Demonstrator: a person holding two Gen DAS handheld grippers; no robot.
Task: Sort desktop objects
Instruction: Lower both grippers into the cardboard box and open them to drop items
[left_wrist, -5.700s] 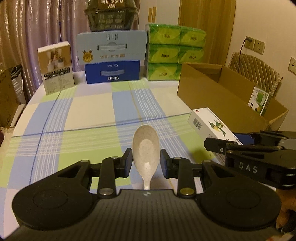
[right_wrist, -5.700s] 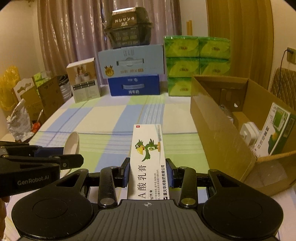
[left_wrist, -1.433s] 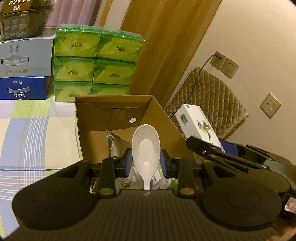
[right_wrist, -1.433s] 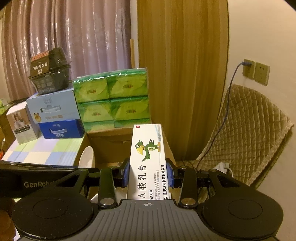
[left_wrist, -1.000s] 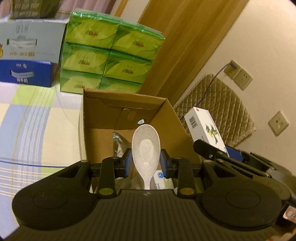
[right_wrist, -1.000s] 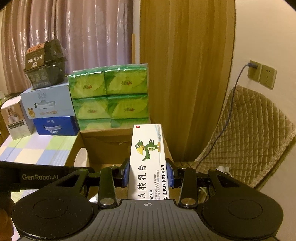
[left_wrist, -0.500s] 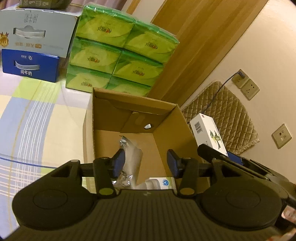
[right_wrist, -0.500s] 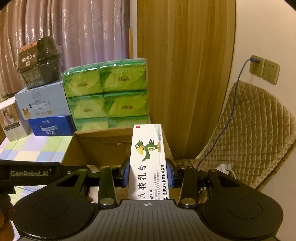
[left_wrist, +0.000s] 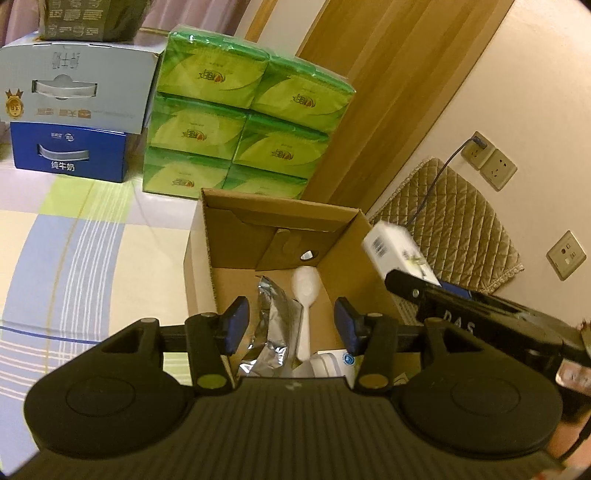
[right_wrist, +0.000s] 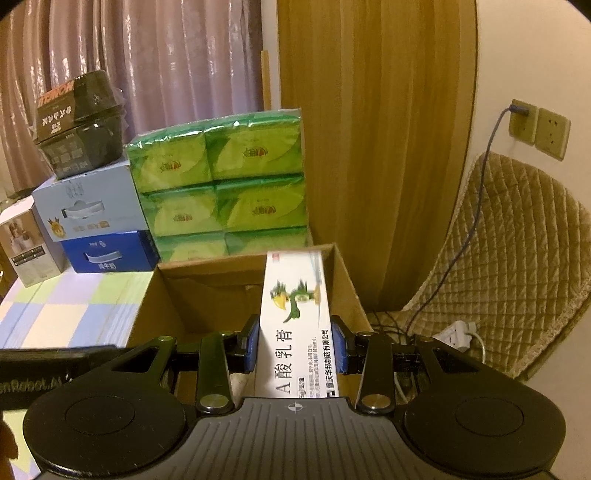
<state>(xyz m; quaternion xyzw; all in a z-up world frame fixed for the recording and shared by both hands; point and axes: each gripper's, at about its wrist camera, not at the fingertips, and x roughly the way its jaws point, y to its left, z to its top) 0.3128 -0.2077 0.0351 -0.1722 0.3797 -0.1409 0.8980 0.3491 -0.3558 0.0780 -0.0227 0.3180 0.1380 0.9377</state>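
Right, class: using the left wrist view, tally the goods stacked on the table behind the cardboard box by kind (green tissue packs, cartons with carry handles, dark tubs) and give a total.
Green tissue packs: 6 showing
Cartons with carry handles: 2
Dark tub: 1
Total: 9

Left hand-held gripper (left_wrist: 291, 320) jaws spread empty, right hand-held gripper (right_wrist: 294, 346) clamped, side by side

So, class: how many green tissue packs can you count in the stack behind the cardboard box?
6 green tissue packs, stacked two wide and three high on the table behind the cardboard box. The bottom pair is partly hidden by the box's rim; more may sit behind the stack.
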